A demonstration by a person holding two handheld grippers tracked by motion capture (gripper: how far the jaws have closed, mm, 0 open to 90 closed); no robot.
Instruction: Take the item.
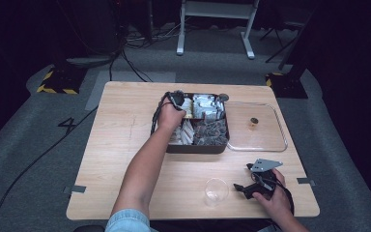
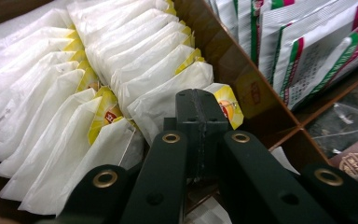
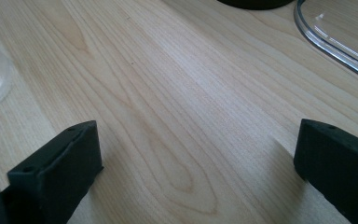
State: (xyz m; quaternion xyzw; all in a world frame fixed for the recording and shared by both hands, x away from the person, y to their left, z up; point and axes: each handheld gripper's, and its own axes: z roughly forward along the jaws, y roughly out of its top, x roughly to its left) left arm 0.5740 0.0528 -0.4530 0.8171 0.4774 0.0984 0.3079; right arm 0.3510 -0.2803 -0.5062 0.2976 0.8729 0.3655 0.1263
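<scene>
1. Tea bags (image 2: 121, 74), white paper sachets with yellow tabs: packed upright in rows in one compartment of a dark divided box (image 1: 196, 149) at mid-table, in its far-left part as seen from the high view.
2. Left gripper (image 2: 201, 109): reached into that compartment by the left hand (image 1: 170, 116); jaws pressed together, tips down among the sachets, touching one with a yellow printed tab. Whether a sachet is pinched between them cannot be told.
3. Foil packets (image 2: 303, 51), white with green and red stripes: stood in the neighbouring compartment, beyond a brown divider.
4. Clear-wrapped dark items (image 1: 211, 131): in the near-right compartment of the box; contents too blurred to identify.
5. Clear lid (image 1: 258, 126): flat on the table, just beside the right side of the box, a small dark knob at its centre.
6. Clear plastic cup (image 1: 216, 191): near the front edge of the table, just left of the right gripper.
7. Right gripper (image 1: 247, 180): held low over the wooden table (image 3: 177, 107) by the right hand (image 1: 273, 195); jaws wide apart, with bare wood between them.
</scene>
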